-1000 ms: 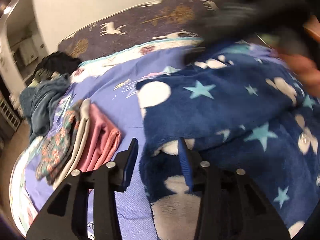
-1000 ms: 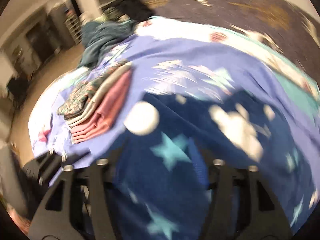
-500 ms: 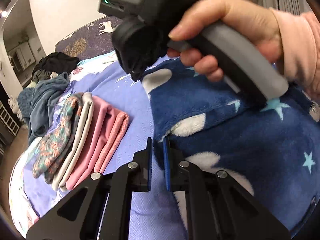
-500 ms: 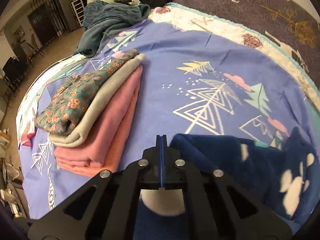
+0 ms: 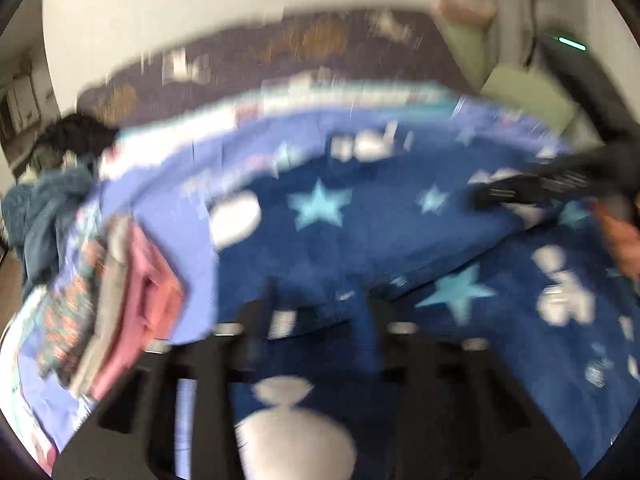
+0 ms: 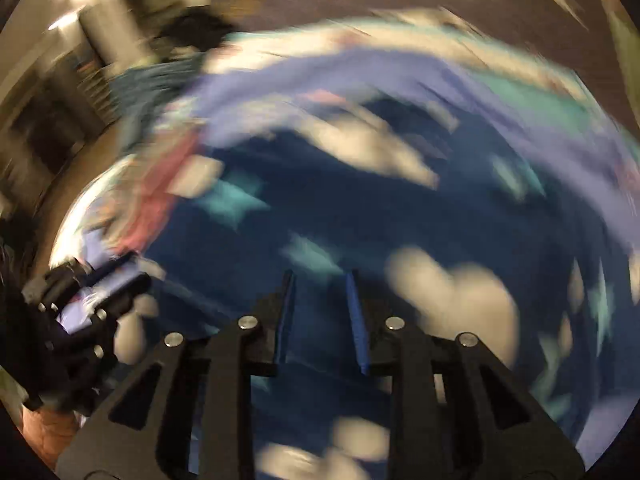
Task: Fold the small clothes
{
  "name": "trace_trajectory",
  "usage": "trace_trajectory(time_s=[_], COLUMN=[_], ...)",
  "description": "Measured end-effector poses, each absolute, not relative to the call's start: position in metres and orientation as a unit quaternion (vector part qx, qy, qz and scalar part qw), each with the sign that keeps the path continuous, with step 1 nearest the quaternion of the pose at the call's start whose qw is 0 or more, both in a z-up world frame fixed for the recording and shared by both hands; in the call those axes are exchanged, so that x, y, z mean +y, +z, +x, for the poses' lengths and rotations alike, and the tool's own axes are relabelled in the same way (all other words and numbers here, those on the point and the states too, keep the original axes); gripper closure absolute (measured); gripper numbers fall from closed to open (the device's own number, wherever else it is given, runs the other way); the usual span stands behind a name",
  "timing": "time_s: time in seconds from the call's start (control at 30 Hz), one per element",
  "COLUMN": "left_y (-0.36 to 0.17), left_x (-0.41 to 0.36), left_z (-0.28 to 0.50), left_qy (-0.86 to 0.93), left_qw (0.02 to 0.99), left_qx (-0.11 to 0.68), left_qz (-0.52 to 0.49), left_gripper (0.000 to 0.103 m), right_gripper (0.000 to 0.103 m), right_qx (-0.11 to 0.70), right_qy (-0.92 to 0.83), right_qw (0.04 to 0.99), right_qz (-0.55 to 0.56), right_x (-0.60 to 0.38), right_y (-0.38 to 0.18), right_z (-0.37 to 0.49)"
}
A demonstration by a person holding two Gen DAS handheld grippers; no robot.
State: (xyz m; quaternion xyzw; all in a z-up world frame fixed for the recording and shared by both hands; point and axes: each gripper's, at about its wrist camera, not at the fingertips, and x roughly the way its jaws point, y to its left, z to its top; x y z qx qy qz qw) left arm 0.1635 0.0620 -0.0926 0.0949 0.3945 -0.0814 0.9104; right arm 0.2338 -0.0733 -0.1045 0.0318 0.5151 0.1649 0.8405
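Observation:
Both views are motion-blurred. A dark blue fleece garment (image 5: 380, 232) with light stars and white shapes lies folded over on the purple bedsheet (image 5: 188, 248). My left gripper (image 5: 320, 304) hovers over the garment's near folded edge, its jaws apart and opening, with fleece under the gap and no pad pressing on it. My right gripper (image 6: 320, 312) is over the middle of the fleece (image 6: 360, 220), jaws also apart and opening, holding nothing. The right gripper (image 5: 536, 188) shows at the right of the left wrist view, the left gripper (image 6: 96, 292) at the lower left of the right wrist view.
A stack of folded clothes (image 5: 120, 300), pink, beige and floral, lies on the sheet left of the fleece. A heap of teal and dark clothes (image 5: 44, 204) sits at the bed's far left. A dark patterned headboard cover (image 5: 320, 48) runs along the back.
Half a second ago both grippers were shut at the fleece's edge. Now both have let go with jaws apart, and the right gripper has swung off to the right over the garment.

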Motion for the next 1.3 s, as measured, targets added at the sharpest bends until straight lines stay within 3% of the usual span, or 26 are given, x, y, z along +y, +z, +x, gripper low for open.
trace_trajectory(time_s=[0.07, 0.2, 0.3, 0.4, 0.43, 0.47, 0.5, 0.6, 0.77, 0.93, 1.03, 1.13, 1.2, 1.23, 1.3], left_y=[-0.111, -0.107, -0.103, -0.082, -0.075, -0.067, -0.060, -0.049, -0.059, -0.083, -0.093, -0.100, -0.101, -0.101, -0.102], left_x=[0.054, 0.046, 0.052, 0.058, 0.054, 0.047, 0.040, 0.017, -0.026, -0.048, -0.043, -0.037, -0.036, -0.037, -0.038], left_z=[0.177, 0.176, 0.179, 0.167, 0.163, 0.160, 0.159, 0.166, 0.179, 0.196, 0.204, 0.208, 0.207, 0.207, 0.206], left_qy=[-0.071, -0.051, -0.050, -0.040, -0.045, -0.056, -0.065, -0.092, -0.118, -0.121, -0.116, -0.119, -0.121, -0.121, -0.121], left_qw=[0.900, 0.896, 0.895, 0.900, 0.905, 0.908, 0.911, 0.913, 0.910, 0.896, 0.893, 0.890, 0.891, 0.892, 0.893], left_qx=[0.419, 0.423, 0.431, 0.428, 0.419, 0.409, 0.403, 0.394, 0.393, 0.423, 0.432, 0.440, 0.437, 0.436, 0.434], left_qz=[0.097, 0.122, 0.106, 0.069, 0.067, 0.067, 0.065, 0.049, 0.054, 0.055, 0.043, 0.023, 0.018, 0.020, 0.021], left_gripper=[0.055, 0.055, 0.055, 0.057, 0.057, 0.057, 0.057, 0.055, 0.050, 0.050, 0.044, 0.043, 0.042, 0.042, 0.042], right_gripper=[0.077, 0.075, 0.075, 0.074, 0.066, 0.048, 0.043, 0.042, 0.041, 0.041, 0.033, 0.032, 0.041, 0.066, 0.093], right_qx=[0.515, 0.501, 0.500, 0.463, 0.440, 0.423, 0.409, 0.384, 0.341, 0.319, 0.286, 0.262, 0.252, 0.252, 0.268], right_qy=[0.168, 0.185, 0.172, 0.164, 0.162, 0.149, 0.126, 0.016, -0.125, -0.211, -0.215, -0.230, -0.243, -0.249, -0.234], right_qw=[0.835, 0.839, 0.845, 0.860, 0.870, 0.879, 0.887, 0.892, 0.806, 0.760, 0.751, 0.738, 0.736, 0.737, 0.734], right_qz=[0.096, 0.100, 0.075, 0.135, 0.152, 0.162, 0.172, 0.238, 0.467, 0.526, 0.555, 0.578, 0.580, 0.575, 0.579], right_x=[-0.103, -0.106, -0.101, -0.135, -0.156, -0.179, -0.203, -0.305, -0.474, -0.544, -0.565, -0.578, -0.584, -0.586, -0.587], right_y=[-0.138, -0.139, -0.130, -0.098, -0.085, -0.076, -0.070, -0.067, -0.121, -0.165, -0.178, -0.188, -0.192, -0.191, -0.194], right_z=[0.231, 0.229, 0.224, 0.201, 0.190, 0.182, 0.175, 0.156, 0.093, 0.051, 0.049, 0.056, 0.059, 0.064, 0.073])
